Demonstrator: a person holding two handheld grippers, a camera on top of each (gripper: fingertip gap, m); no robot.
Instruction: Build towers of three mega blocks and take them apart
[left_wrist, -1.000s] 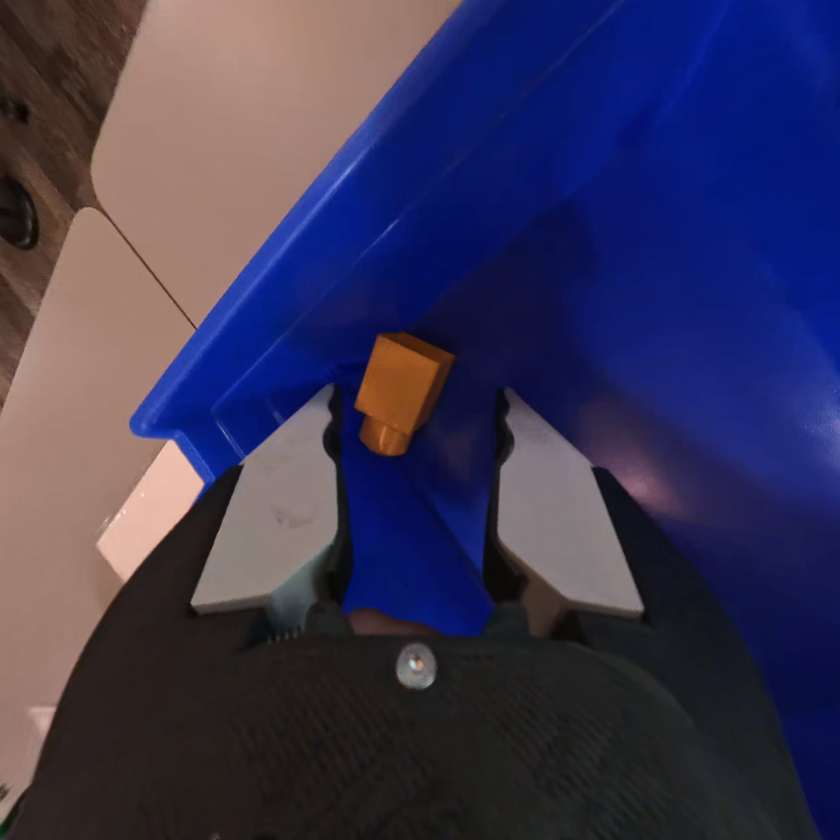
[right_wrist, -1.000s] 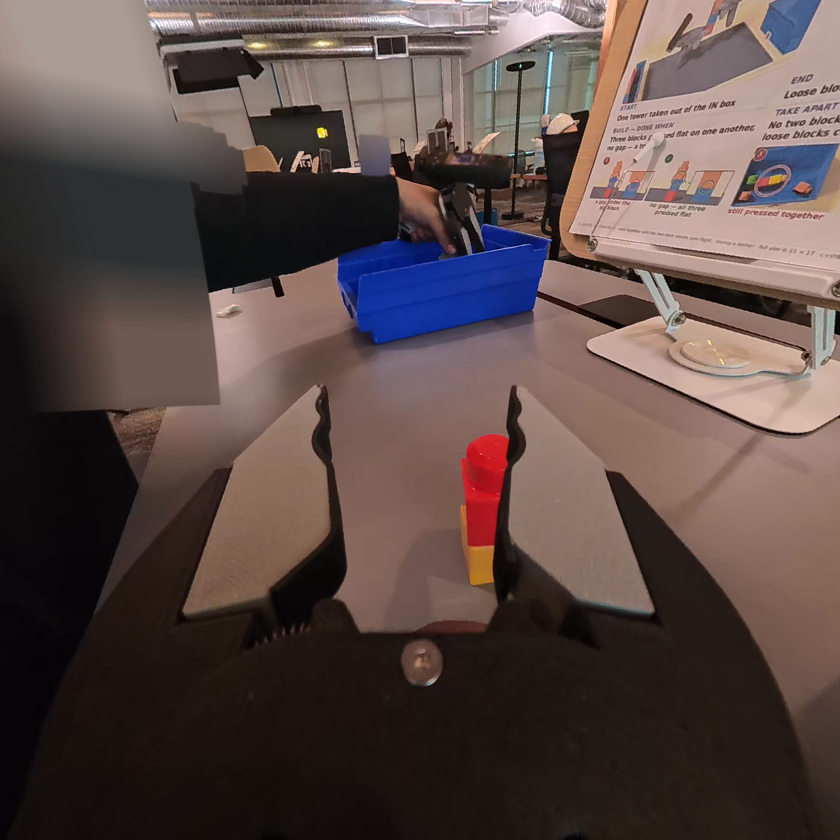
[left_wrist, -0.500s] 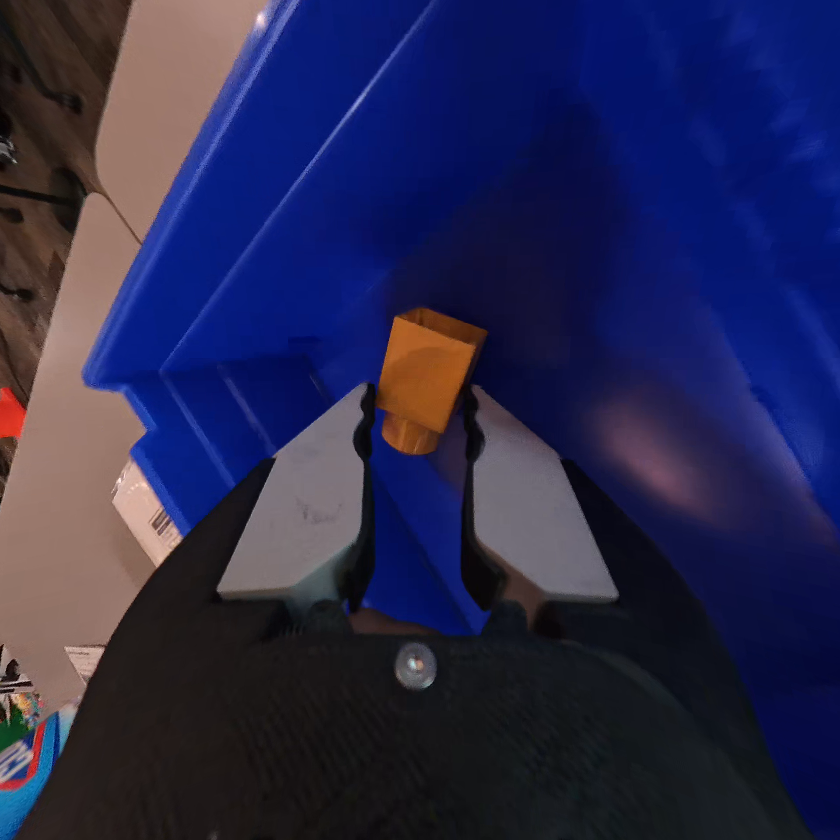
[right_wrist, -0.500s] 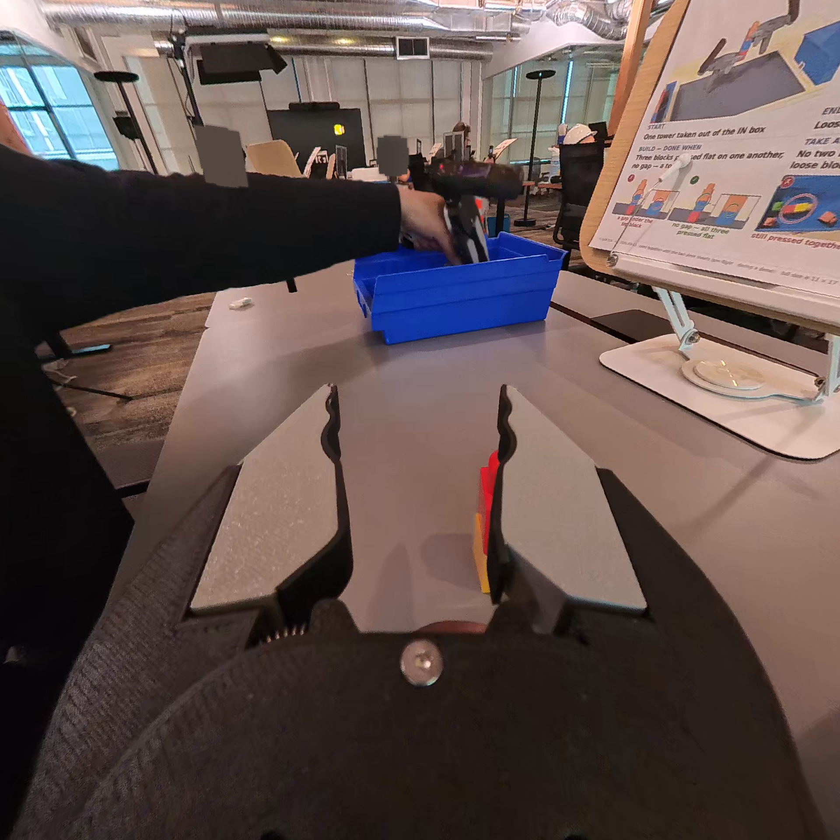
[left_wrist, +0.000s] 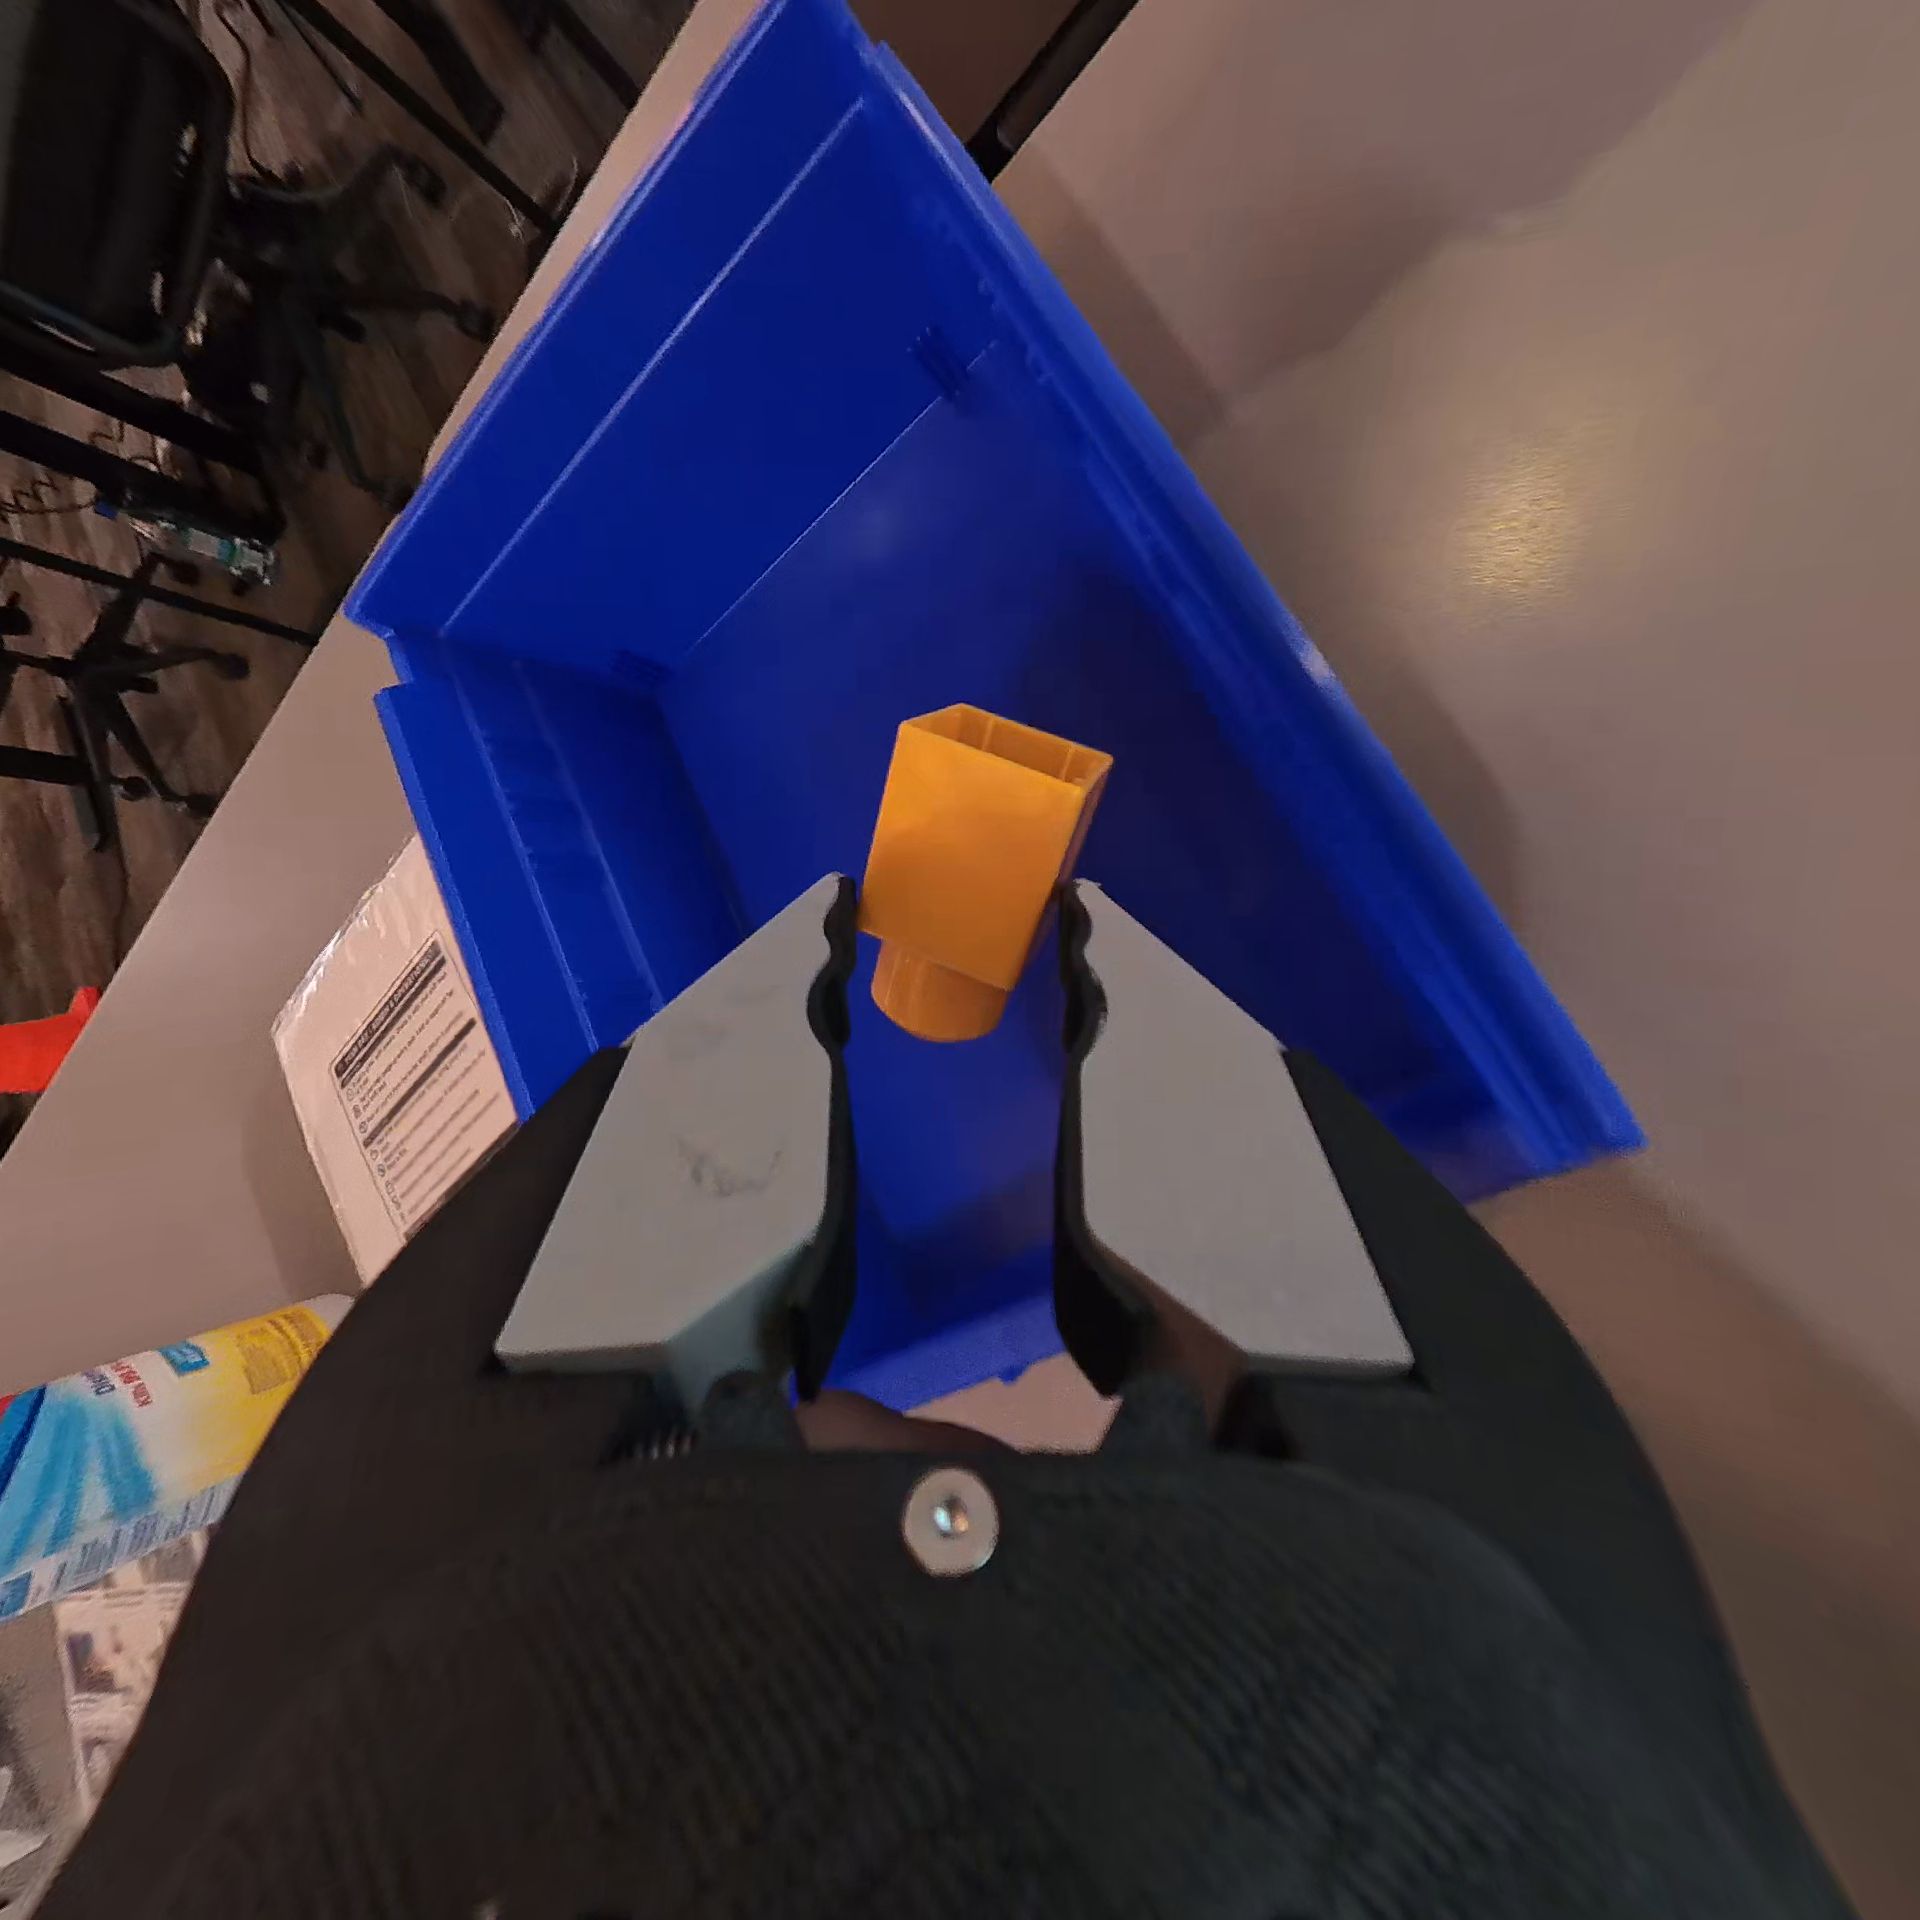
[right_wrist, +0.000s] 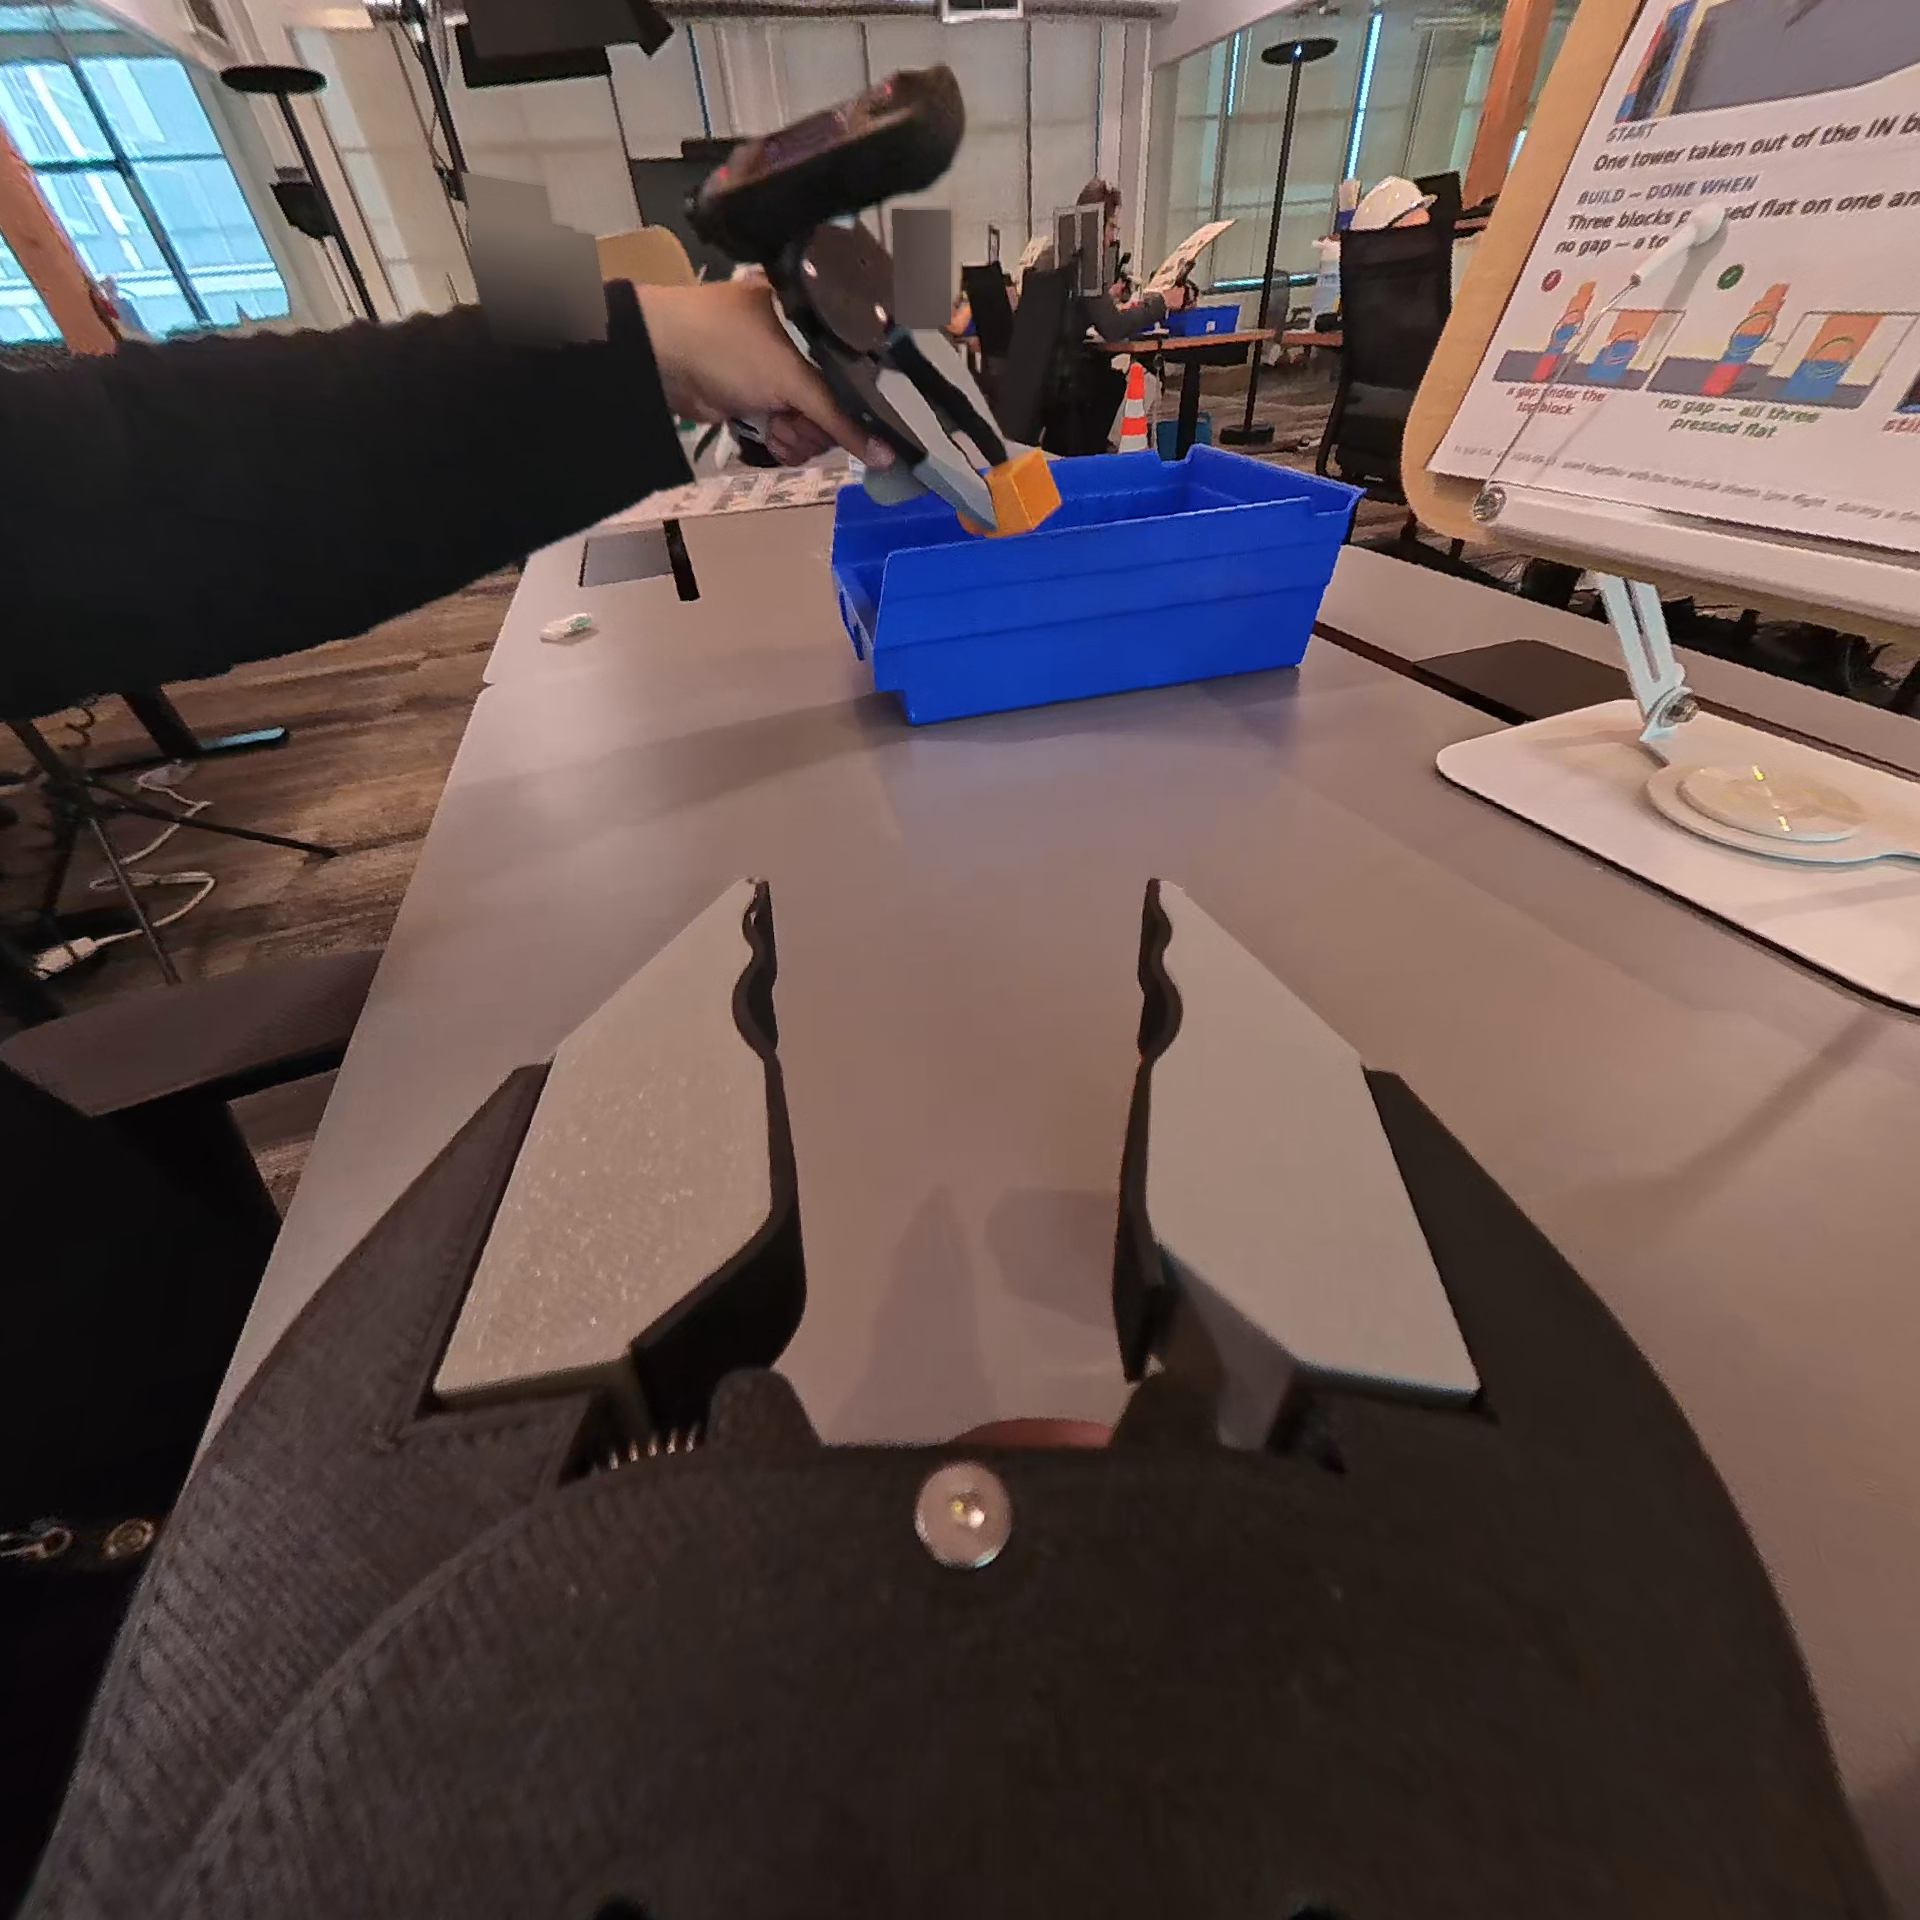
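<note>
Above the blue bin (left_wrist: 1039, 582), an orange mega block (left_wrist: 977, 852) hangs clamped between the pads of the left hand-held gripper (left_wrist: 956, 914), stud toward the camera, hollow base outward, clear of the bin floor. The step looks like fetching a block for a tower; next it likely needs carrying over the grey worktop (right_wrist: 987, 790) and turning stud-up. The right hand-held gripper (right_wrist: 956, 904) hovers spread and empty above the worktop.

orange block (left_wrist: 971, 862), blue bin (left_wrist: 790, 499), grey table (right_wrist: 935, 790).
</note>
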